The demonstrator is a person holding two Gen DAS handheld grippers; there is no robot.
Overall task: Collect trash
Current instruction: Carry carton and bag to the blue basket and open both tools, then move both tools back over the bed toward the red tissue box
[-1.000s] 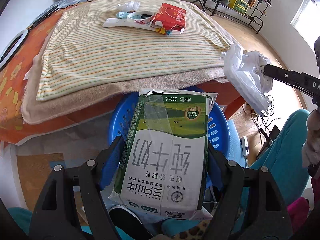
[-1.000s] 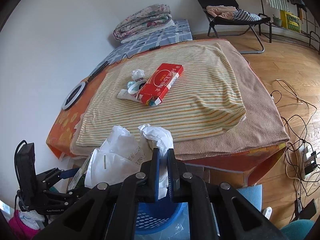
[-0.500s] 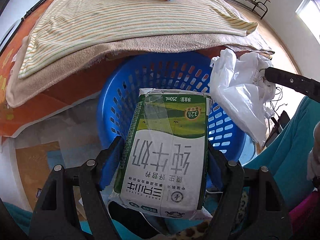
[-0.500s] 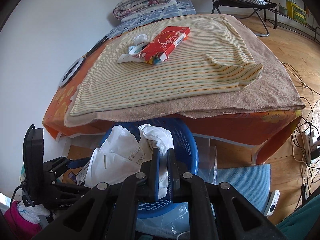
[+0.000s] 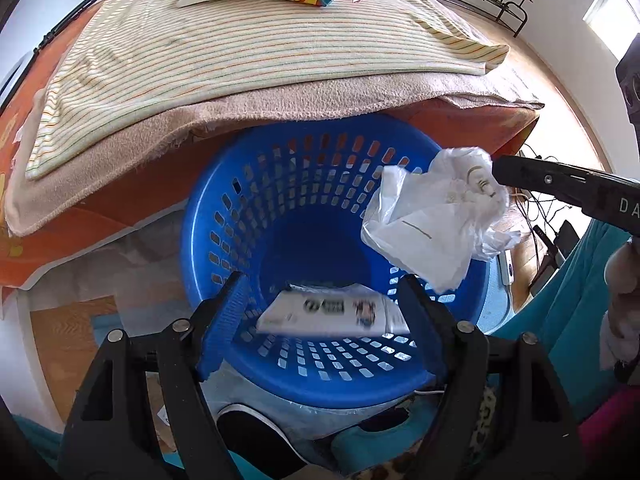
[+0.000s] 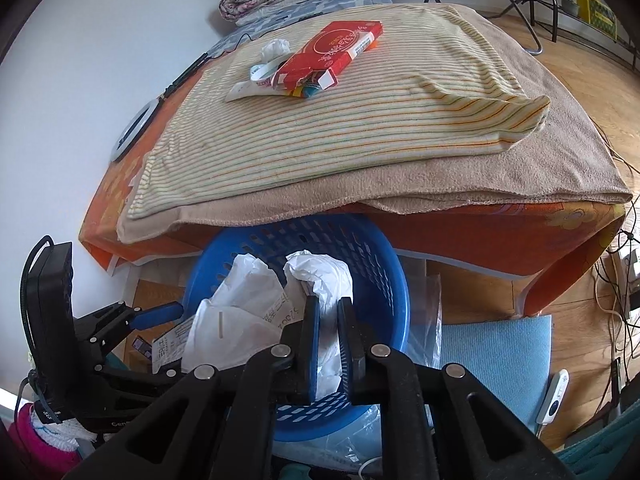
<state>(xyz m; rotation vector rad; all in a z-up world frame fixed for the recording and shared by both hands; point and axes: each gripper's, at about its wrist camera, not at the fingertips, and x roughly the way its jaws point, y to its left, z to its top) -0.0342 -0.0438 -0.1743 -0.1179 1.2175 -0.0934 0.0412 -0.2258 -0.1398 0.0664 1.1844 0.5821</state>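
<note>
L gripper [image 5: 324, 312] jaws apart, empty; milk carton [image 5: 332, 314] blurred inside blue basket [image 5: 240, 184]. R gripper [image 6: 329, 320] clamped on white bag [image 6: 248, 304] over rim. Risk: bag snags on rim, falls outside.

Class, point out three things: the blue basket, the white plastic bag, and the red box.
blue basket [image 5: 224, 216], left wrist view, on its inner left wall.
white plastic bag [image 5: 432, 220], left wrist view, on its crumpled middle.
red box [image 6: 336, 50], right wrist view, on its top face.

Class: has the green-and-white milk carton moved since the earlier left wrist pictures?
Yes. The green-and-white milk carton has left the open left gripper and dropped into the blue plastic basket.
</note>
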